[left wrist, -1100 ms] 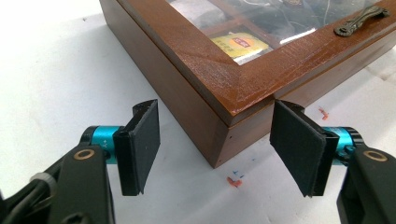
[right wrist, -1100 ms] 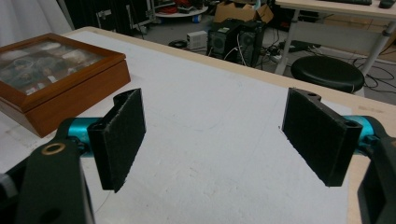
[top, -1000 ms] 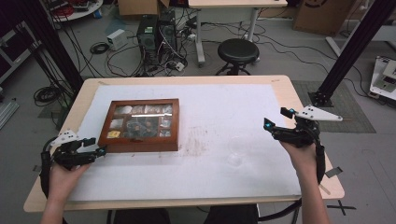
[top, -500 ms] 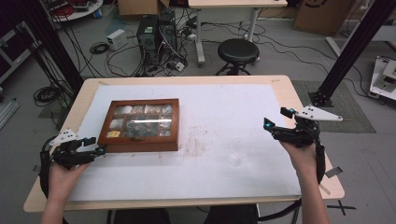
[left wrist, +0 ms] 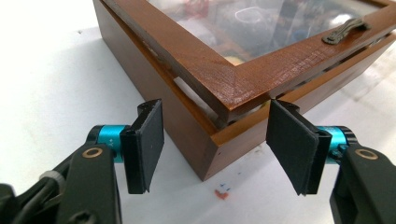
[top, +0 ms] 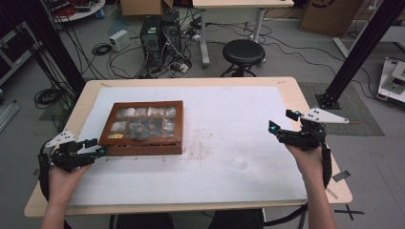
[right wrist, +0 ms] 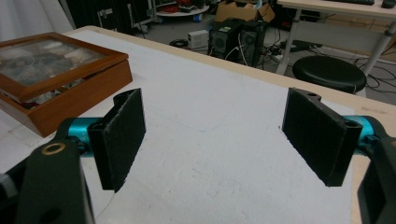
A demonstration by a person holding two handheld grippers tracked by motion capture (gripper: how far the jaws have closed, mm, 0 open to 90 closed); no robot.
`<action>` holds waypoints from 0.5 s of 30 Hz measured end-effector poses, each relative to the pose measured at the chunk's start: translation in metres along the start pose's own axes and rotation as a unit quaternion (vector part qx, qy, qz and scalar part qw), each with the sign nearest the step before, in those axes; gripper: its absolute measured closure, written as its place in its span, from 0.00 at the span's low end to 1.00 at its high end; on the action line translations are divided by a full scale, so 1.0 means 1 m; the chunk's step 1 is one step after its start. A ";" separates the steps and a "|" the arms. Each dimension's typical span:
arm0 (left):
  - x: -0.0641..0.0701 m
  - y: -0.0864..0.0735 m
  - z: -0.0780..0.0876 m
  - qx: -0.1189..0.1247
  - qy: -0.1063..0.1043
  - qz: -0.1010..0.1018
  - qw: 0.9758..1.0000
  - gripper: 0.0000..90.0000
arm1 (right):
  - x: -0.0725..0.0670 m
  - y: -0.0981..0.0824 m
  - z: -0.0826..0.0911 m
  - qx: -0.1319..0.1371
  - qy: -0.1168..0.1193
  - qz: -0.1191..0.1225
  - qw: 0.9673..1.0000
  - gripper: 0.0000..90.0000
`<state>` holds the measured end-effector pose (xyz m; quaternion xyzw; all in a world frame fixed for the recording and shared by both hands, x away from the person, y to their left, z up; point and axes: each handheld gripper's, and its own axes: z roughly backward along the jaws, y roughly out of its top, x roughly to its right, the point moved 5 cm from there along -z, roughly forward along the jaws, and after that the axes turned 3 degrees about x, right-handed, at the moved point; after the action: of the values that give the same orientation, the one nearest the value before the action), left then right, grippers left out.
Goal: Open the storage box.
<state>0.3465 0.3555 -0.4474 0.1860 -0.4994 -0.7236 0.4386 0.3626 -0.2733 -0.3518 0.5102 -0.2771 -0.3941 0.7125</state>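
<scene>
Left hand-held gripper [top: 98,151] sits low at the near left of the desk [top: 286,90], jaws pointing at the near left corner of the wooden box [top: 143,145]. In the left gripper view the left hand-held gripper [left wrist: 215,144] has that corner right ahead of it, between the two pads but a bit beyond them. Its jaws have just been closing, yet the pads [left wrist: 149,140] are not pressing on the wood; a gap shows on both sides, so it is open, gripping nothing.

The box [left wrist: 224,79] is brown, with a glass-paned lid and a small metal handle [left wrist: 345,32] on the front edge of the lid. The lid sits slightly raised at this corner, with a thin slit between lid frame and box body. Small items lie in compartments under the glass, too blurred to name. A small red mark [left wrist: 222,193] is on the white sheet just below the corner, between the pads.

Right hand-held gripper [top: 282,126] is well apart from the box, at the far right side of the desk, held above the white sheet [top: 229,138]. In the right gripper view the right hand-held gripper [right wrist: 212,140] has its jaws wide open, nothing between them, just bare sheet ahead. The box [right wrist: 60,84] lies far off to its left. A black stool [right wrist: 329,72] and computer towers [right wrist: 236,35] stand on the floor beyond the desk edge.
</scene>
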 end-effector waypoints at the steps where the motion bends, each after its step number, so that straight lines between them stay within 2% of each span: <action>1: 0.000 0.001 0.000 0.004 -0.004 0.004 1.000 0.41 | 0.000 0.000 0.000 0.000 0.000 0.000 1.000 0.24; 3: -0.001 0.004 0.002 0.017 -0.017 0.021 0.999 0.42 | 0.001 0.000 0.000 0.001 -0.001 0.002 1.000 0.24; 4: -0.001 0.004 0.002 0.017 -0.017 0.021 0.999 0.43 | 0.001 0.000 0.000 0.002 -0.001 0.001 1.000 0.24; 5: -0.001 0.006 0.003 0.029 -0.028 0.030 0.999 0.46 | 0.001 0.000 0.000 0.001 -0.002 -0.001 1.000 0.24; 8: 0.000 0.015 0.003 0.063 -0.054 0.057 0.995 0.48 | 0.001 0.000 0.000 0.001 -0.002 -0.002 1.000 0.24; 12: 0.000 0.014 0.000 0.048 -0.051 0.061 0.996 0.45 | 0.002 -0.001 0.001 0.002 -0.001 0.000 1.000 0.24; 13: 0.000 0.013 0.001 0.042 -0.048 0.053 0.997 0.42 | 0.002 -0.001 0.001 0.002 -0.001 -0.001 1.000 0.24; 15: 0.000 0.009 0.002 0.017 -0.028 0.030 0.999 0.42 | 0.002 0.000 0.002 0.003 -0.002 -0.001 1.000 0.24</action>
<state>0.3493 0.3556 -0.4384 0.1577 -0.5294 -0.7062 0.4429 0.3617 -0.2763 -0.3515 0.5121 -0.2794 -0.3951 0.7096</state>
